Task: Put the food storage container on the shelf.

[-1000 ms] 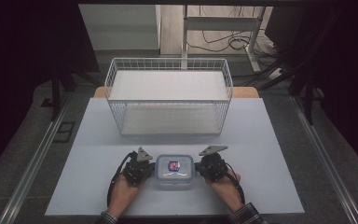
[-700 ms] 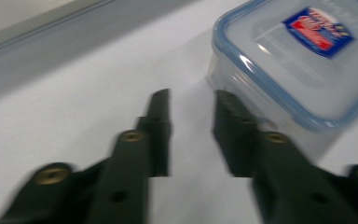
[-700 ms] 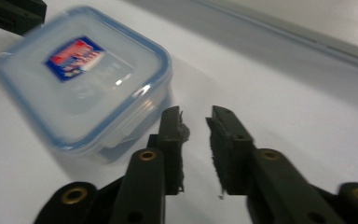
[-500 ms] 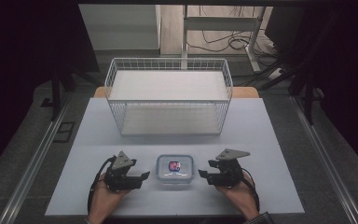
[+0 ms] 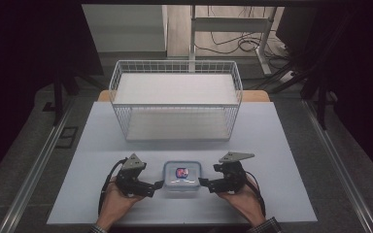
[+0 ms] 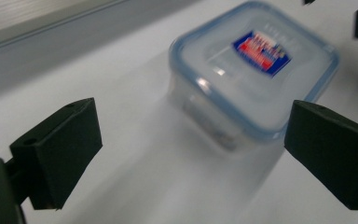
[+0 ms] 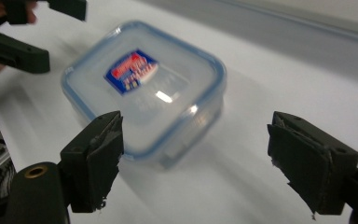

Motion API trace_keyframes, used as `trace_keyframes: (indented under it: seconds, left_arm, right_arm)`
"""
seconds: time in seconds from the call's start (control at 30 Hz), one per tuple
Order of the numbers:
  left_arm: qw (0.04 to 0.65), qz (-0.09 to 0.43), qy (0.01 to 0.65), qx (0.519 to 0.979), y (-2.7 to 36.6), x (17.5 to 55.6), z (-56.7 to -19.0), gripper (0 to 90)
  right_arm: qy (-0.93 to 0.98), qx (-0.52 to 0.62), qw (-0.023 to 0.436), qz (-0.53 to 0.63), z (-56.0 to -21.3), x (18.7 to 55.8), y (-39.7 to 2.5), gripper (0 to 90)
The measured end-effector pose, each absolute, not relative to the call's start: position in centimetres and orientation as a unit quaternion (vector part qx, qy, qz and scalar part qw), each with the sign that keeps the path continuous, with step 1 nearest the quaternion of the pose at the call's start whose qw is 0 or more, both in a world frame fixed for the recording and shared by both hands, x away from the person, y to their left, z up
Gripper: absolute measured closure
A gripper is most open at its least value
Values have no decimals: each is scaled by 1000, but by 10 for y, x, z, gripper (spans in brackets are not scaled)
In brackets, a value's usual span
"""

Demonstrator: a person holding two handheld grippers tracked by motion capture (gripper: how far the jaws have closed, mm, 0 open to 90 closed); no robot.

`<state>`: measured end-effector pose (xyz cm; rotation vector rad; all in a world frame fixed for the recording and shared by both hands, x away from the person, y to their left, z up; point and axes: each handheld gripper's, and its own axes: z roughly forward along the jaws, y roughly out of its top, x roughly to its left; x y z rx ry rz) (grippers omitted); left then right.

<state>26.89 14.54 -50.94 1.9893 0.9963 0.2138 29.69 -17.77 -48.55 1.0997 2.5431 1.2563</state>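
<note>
The small square clear plastic container with a blue-rimmed lid (image 5: 182,175) sits near the front edge of my white table (image 5: 281,145), between my 2 tools, with bare tabletop open on both sides. The white wire basket (image 5: 177,99) stands well behind it. My left gripper (image 5: 156,185) rests low in my palm, just beside the container's left wall, jaws spread wide and empty. My right gripper (image 5: 205,183) mirrors it at the right wall, jaws equally parted, holding nothing. The lid looks smooth and glossy, with rounded corners and a red-and-blue label (image 7: 132,70).
</note>
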Motion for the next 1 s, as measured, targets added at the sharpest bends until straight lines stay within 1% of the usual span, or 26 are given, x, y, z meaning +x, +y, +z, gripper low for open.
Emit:
trace_keyframes:
  seconds: [0.1,0.13,0.17,0.2,0.3,0.37,0.43,0.47,0.57,0.67,0.73,0.77,0.83,0.87,0.9,0.93,0.97,1.0]
  left_arm:
    - [444,77,393,802,140,274,-506,48]
    - [445,68,386,805,133,278,-504,55]
    - [445,68,386,805,133,278,-504,59]
    - [437,63,378,814,126,284,-504,61]
    - [434,53,380,815,119,293,-507,61]
    - [430,29,381,818,113,301,-516,56]
    - [443,-2,378,813,111,303,-523,53]
    - [450,-10,374,811,110,302,-524,81]
    - [446,-15,378,812,109,300,-524,79]
    - [443,-23,383,810,111,296,-524,96]
    - [442,-28,382,811,112,291,-524,113]
    - [442,-28,382,811,112,291,-524,124]
    - [441,-34,385,810,113,287,-522,166]
    - [441,-34,385,810,113,287,-522,202]
    - [443,-37,388,807,114,285,-522,202]
    - [444,-33,385,808,115,283,-521,246]
    - [447,-33,388,805,118,280,-520,293]
    - [447,-33,388,805,118,280,-520,315]
  right_arm:
    - [836,356,51,415,-485,300,-172,174]
    - [837,353,48,416,-486,304,-165,153]
    - [837,353,48,416,-486,304,-165,153]
    - [840,350,41,411,-488,311,-159,132]
    - [844,352,32,404,-490,317,-152,114]
    - [850,352,18,392,-494,324,-145,95]
    - [852,352,8,388,-498,325,-142,95]
    - [853,351,1,385,-501,326,-142,95]
    - [852,352,-34,387,-507,325,-141,106]
    - [851,353,-33,388,-507,323,-141,108]
    - [851,353,-33,387,-506,317,-145,133]
    - [851,353,-33,387,-506,317,-145,133]
    - [848,359,-41,389,-506,311,-152,161]
    - [848,359,-41,389,-506,311,-152,161]
    - [847,361,-38,388,-506,309,-154,163]
    - [847,362,-35,387,-505,307,-156,175]
    - [848,361,-34,387,-503,303,-161,225]
    - [848,361,-34,387,-503,303,-161,225]
